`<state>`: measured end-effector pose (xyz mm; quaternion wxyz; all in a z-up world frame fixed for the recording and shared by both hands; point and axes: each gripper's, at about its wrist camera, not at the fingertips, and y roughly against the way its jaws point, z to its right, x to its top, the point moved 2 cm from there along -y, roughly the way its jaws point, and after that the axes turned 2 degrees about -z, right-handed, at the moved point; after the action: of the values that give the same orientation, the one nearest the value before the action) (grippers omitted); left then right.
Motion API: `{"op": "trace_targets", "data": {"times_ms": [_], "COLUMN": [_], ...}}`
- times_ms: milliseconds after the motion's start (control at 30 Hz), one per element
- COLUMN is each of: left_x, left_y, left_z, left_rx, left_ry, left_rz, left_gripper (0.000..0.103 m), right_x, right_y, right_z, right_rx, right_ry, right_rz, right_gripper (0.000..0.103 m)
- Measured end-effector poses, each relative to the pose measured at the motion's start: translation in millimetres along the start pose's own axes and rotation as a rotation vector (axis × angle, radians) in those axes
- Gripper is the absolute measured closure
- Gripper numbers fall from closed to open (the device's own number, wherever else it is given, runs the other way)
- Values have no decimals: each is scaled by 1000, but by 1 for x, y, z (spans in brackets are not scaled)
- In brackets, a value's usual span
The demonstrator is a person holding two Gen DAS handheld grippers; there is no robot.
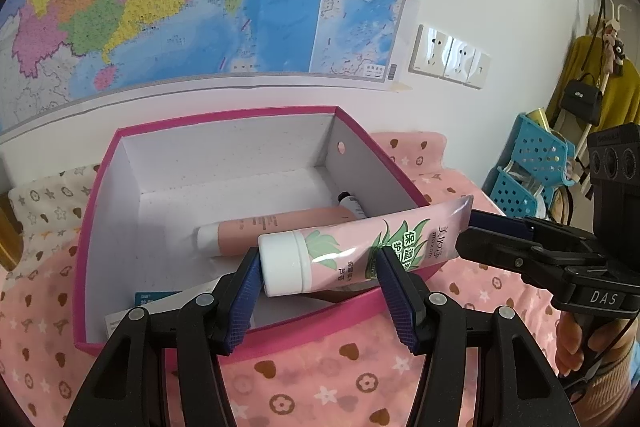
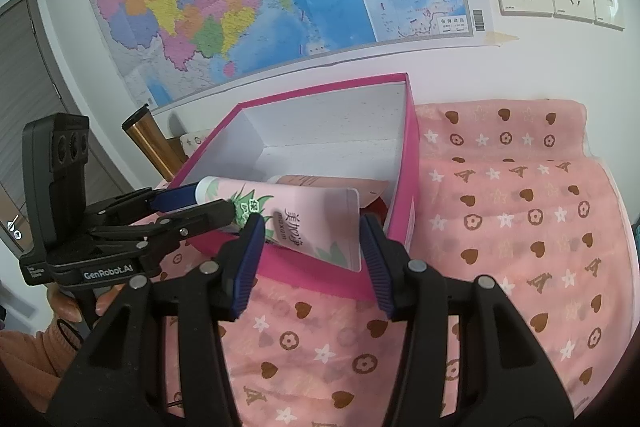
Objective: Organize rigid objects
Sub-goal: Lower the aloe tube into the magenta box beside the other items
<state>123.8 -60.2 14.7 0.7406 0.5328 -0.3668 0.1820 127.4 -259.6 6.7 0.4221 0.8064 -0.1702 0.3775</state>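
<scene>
Both tongs have hold of the same pink aloe tube [image 1: 360, 247], each partly closed around it. The left tongs [image 1: 316, 287] clamp the capped end, blue pads against the white cap and the tube's body; the right tongs [image 2: 312, 255] pinch the flat crimped end between their pads. The tube hangs level between them, just above the near-right corner of the pink box [image 1: 100, 227], its tail reaching out over the rim. Beyond the left tongs, on the box floor, lies a peach tube [image 1: 276, 231] with a small dark-capped tube [image 1: 352, 205] behind it. The box sits on a pink patterned cloth [image 2: 520, 227].
</scene>
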Motion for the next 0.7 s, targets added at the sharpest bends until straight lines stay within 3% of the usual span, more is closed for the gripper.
{"op": "trace_targets", "data": {"times_ms": [700], "left_x": [4], "left_y": [-8], "left_z": [-6], "left_rx": [1], "left_ry": [26], "left_rz": [-11], "left_gripper": [44], "right_x": [9], "right_y": [-5], "right_z": [1], "right_rx": [0], "right_ry": [5], "right_rz": [-7], "right_gripper": [51]}}
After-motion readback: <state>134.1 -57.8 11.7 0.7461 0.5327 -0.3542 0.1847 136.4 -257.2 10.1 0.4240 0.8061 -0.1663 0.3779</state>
